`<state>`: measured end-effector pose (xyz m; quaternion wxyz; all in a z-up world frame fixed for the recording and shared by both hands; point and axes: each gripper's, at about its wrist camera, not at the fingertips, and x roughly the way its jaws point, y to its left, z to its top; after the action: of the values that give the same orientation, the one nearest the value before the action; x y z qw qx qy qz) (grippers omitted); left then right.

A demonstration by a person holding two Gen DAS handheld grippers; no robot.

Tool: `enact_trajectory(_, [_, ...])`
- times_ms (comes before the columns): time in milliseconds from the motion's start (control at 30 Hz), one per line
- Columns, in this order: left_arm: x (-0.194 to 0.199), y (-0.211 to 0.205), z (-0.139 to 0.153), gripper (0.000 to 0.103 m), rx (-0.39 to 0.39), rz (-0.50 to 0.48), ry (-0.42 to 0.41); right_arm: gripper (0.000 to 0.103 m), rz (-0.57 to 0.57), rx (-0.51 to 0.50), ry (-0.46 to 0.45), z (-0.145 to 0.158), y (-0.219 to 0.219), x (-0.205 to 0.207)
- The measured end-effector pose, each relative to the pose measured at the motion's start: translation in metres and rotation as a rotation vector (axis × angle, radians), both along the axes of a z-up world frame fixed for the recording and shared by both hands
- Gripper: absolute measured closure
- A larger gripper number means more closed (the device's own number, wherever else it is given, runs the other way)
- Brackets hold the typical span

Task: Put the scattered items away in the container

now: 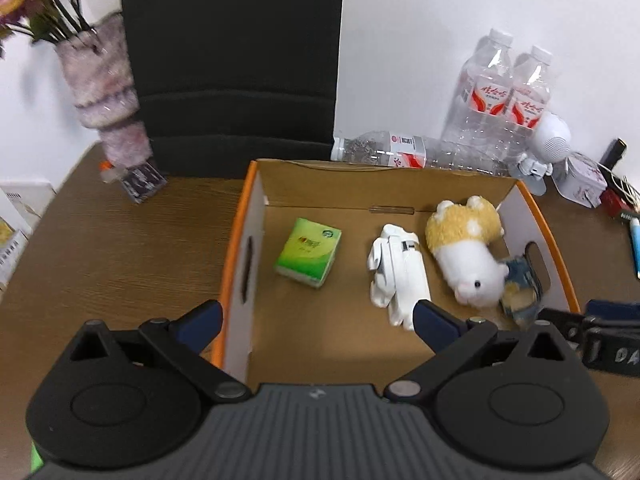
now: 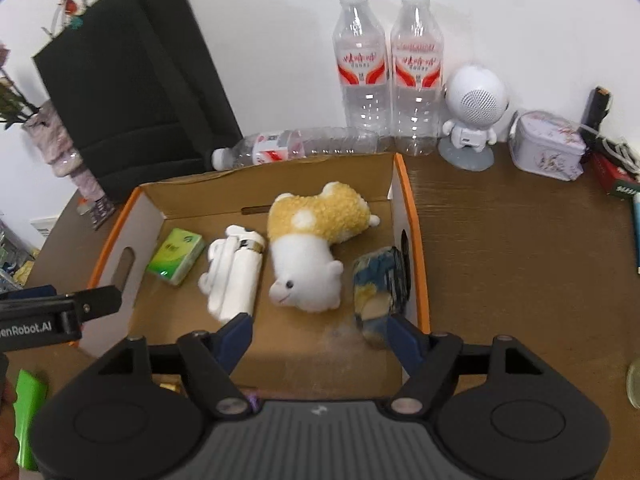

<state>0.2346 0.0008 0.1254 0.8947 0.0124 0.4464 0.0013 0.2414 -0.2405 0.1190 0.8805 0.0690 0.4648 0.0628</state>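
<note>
surface: brown wood-grain table [image 2: 520,240], white wall behind
container: open cardboard box, orange rim [image 1: 256,168], just ahead of both grippers
inside: green tissue pack [image 1: 308,252], white folded plastic stand [image 1: 400,276], fuzzy yellow-white plush [image 1: 468,256], blue-yellow pouch [image 2: 378,284]
left gripper [image 1: 320,316]: jaws wide apart, empty
right gripper [image 2: 318,334]: jaws apart, empty, pouch beside right finger
</note>
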Motion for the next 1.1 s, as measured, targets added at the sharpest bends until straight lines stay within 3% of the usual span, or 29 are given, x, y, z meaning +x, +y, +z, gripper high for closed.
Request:
enact_trajectory(67, [-0.015, -0.001, 0.005, 0.000, 0.042, 0.002, -0.016, 0.021, 0.007, 0.007, -0.016, 0.011, 0.003, -0.016])
enact_trajectory(267, [-0.065, 0.001, 0.024, 0.000, 0.057, -0.009, -0.106, 0.021, 0.041, -0.003, -0.077, 0.032, 0.018, -0.061])
enact_trajectory(367, [-0.096, 0.001, 0.022, 0.000, 0.073, -0.014, -0.174, 0.018, 0.055, 0.023, -0.159, 0.032, 0.023, -0.097])
enact_trajectory(500, [-0.160, 0.005, -0.001, 0.000, 0.095, -0.028, -0.292, 0.014, 0.058, -0.001, -0.259, 0.004, 0.026, -0.157])
enact_trajectory(600, [-0.222, 0.007, -0.040, 0.000, 0.041, -0.120, -0.353, 0.014, 0.056, -0.021, -0.367, -0.024, 0.028, -0.220])
enact_trajectory(667, [-0.253, 0.010, -0.069, 0.000, -0.005, -0.150, -0.323, 0.014, 0.095, -0.002, -0.406, -0.050, 0.032, -0.258])
enact_trajectory(800, [-0.282, 0.018, -0.107, 0.000, -0.015, -0.092, -0.275, 0.016, 0.118, -0.056, -0.392, -0.090, 0.044, -0.301])
enact_trajectory(900, [-0.285, 0.020, -0.123, 0.000, -0.037, -0.094, -0.222, 0.017, 0.136, -0.083, -0.373, -0.102, 0.049, -0.306])
enact_trajectory(967, [-0.281, 0.013, -0.130, 0.000, 0.001, -0.116, -0.192, 0.020, 0.133, -0.086, -0.354, -0.107, 0.050, -0.302])
enact_trajectory(1100, [-0.280, 0.006, -0.130, 0.000, 0.041, -0.134, -0.207, 0.019, 0.117, -0.091, -0.347, -0.112, 0.054, -0.300])
